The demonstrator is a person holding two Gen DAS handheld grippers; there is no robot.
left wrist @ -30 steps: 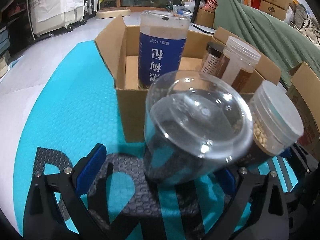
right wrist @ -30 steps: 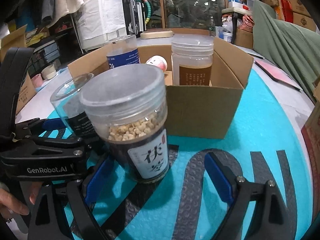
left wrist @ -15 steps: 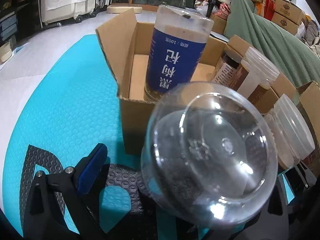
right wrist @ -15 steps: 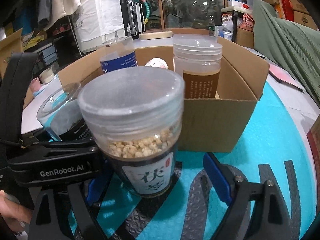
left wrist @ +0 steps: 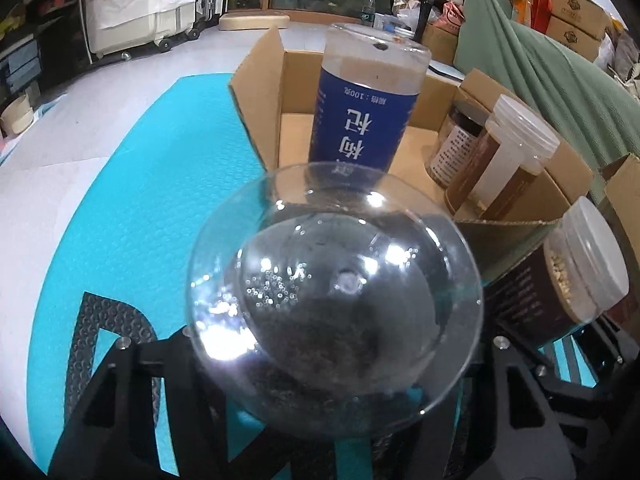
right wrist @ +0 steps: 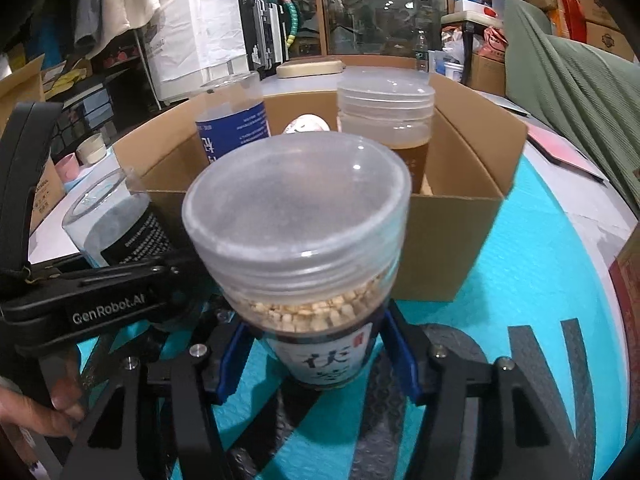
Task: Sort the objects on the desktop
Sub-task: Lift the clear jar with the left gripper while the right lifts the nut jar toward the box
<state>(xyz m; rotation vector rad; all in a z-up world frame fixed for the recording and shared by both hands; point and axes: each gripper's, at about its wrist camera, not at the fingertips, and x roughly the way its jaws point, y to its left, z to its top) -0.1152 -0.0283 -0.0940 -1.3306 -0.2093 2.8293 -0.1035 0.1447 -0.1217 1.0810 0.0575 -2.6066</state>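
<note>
My left gripper is shut on a clear jar of dark grains, whose lid fills the left wrist view; it also shows in the right wrist view. My right gripper is shut on a jar of pale pellets with a frosted lid, also seen in the left wrist view. Both jars stand just in front of an open cardboard box, also in the right wrist view. The box holds a blue-labelled jar and a brown-labelled jar.
A turquoise mat with black letters covers the table. The box also holds a small dark-lidded jar and a round white object. Another cardboard box stands at the right. A green cloth lies beyond.
Both grippers have closed on their jars. The left one moved in on the clear jar and the right one on the pellet jar; both jars now loom larger.
</note>
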